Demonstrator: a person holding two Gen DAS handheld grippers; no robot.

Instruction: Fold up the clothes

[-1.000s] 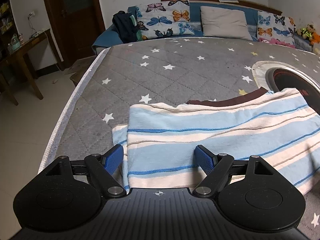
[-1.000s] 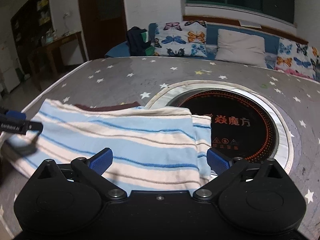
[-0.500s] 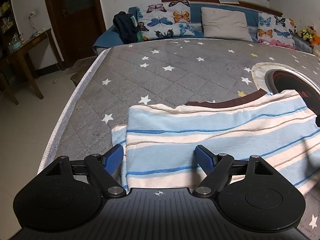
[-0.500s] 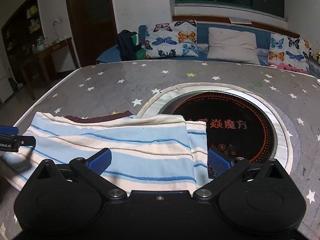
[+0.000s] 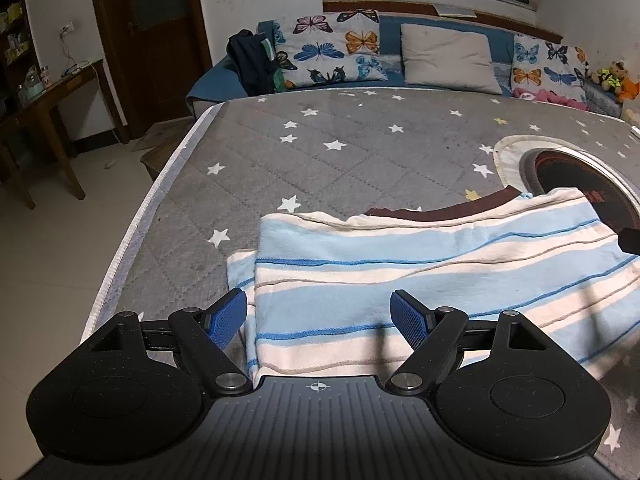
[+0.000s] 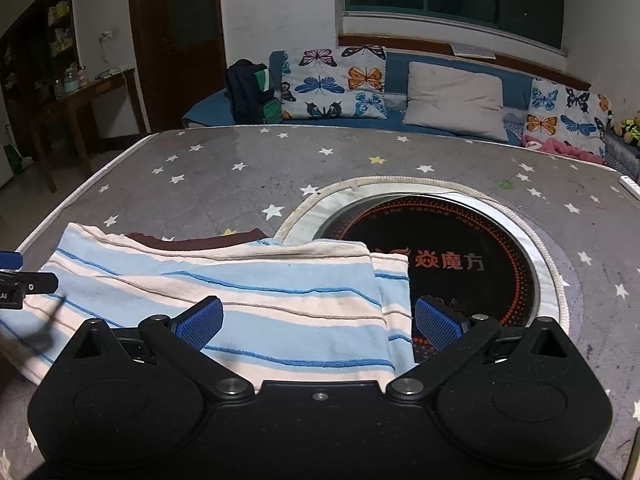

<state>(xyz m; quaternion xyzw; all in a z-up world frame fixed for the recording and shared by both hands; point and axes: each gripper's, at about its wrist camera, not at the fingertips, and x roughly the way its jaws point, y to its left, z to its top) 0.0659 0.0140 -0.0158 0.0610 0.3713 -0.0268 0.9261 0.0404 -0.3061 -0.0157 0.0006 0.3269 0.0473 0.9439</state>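
The grey star-patterned table cover (image 5: 360, 152) fills both views, but its near edge is hidden behind the gripper bodies. The striped blue-and-cream garment (image 5: 420, 276) lies folded flat on it; a dark brown cloth (image 6: 192, 242) under it shows only as a strip. Only the right wrist view shows the whole round black cooktop (image 6: 448, 264) — the garment's right end overlaps it. The left gripper (image 5: 318, 316) and the right gripper (image 6: 318, 320) both stand wide apart, holding nothing, above the garment's near edge.
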